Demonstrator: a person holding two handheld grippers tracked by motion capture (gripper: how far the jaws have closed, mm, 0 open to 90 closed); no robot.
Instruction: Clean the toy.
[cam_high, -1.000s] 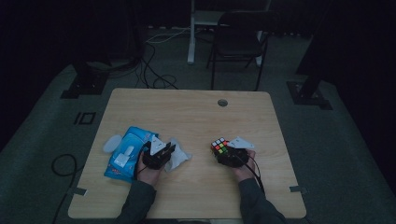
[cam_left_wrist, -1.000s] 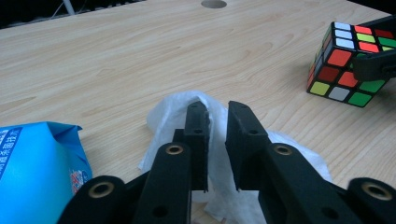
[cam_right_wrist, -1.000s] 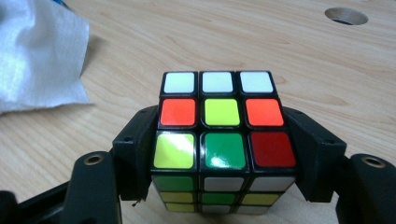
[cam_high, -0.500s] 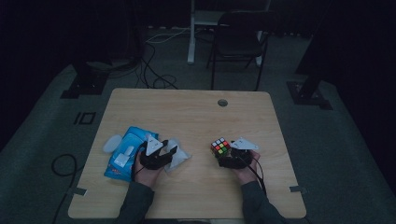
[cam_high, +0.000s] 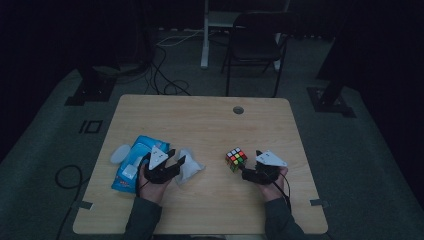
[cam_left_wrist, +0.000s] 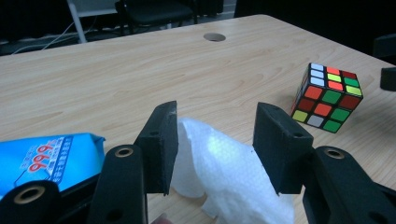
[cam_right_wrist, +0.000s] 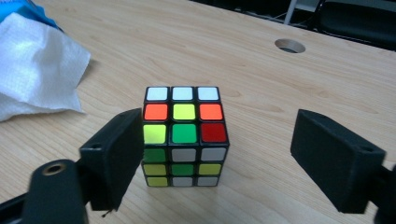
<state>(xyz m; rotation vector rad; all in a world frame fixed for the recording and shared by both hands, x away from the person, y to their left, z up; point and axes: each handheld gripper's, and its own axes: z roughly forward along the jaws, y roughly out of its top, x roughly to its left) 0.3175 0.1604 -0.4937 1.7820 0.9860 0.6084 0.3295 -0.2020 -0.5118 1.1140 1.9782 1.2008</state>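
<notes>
A scrambled colour cube (cam_high: 236, 158) stands on the wooden table (cam_high: 210, 125) right of centre. My right gripper (cam_high: 248, 165) is just right of it. In the right gripper view the cube (cam_right_wrist: 184, 135) sits between the wide-apart jaws of the open right gripper (cam_right_wrist: 233, 158), nearer the left jaw. A crumpled white tissue (cam_high: 190, 167) lies at the tips of my left gripper (cam_high: 176, 163). In the left gripper view the tissue (cam_left_wrist: 224, 163) lies between the jaws of the open left gripper (cam_left_wrist: 219, 147), against the left jaw. The cube (cam_left_wrist: 329, 98) shows farther right.
A blue wipes pack (cam_high: 131, 162) lies under and left of the left hand, with a small white piece (cam_high: 120, 152) beside it. A cable hole (cam_high: 238, 109) sits near the table's far edge. A dark chair (cam_high: 255, 45) stands beyond the table.
Both hands have shifted only slightly outward, the left one leftward and the right one rightward. Cube, tissue and pack stay where they were.
</notes>
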